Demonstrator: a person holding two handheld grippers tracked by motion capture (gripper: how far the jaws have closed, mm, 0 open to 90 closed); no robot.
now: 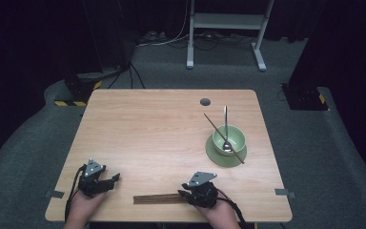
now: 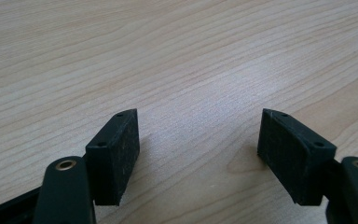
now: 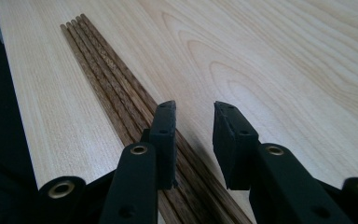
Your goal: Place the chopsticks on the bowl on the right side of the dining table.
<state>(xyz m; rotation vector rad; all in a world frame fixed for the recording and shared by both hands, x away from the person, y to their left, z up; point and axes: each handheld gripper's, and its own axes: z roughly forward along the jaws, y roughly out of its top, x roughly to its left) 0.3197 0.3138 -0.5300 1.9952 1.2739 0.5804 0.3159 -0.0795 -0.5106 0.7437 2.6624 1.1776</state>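
1. Dark wooden chopsticks (image 1: 159, 198) lie bundled along the table's (image 1: 162, 124) near edge.
2. The right gripper (image 3: 193, 116) sits over them, jaws partly apart, gripping nothing.
3. The left gripper (image 2: 198, 135), near the near-left corner, gapes wide and empty.
4. A green bowl (image 1: 228, 140) on its saucer (image 1: 214, 155) by the right edge holds a spoon (image 1: 226, 129) and one chopstick (image 1: 219, 133).

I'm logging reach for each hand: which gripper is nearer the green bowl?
Right. The right gripper sits at the near edge, diagonally below the green bowl; the left gripper is farther off, toward the near-left corner.
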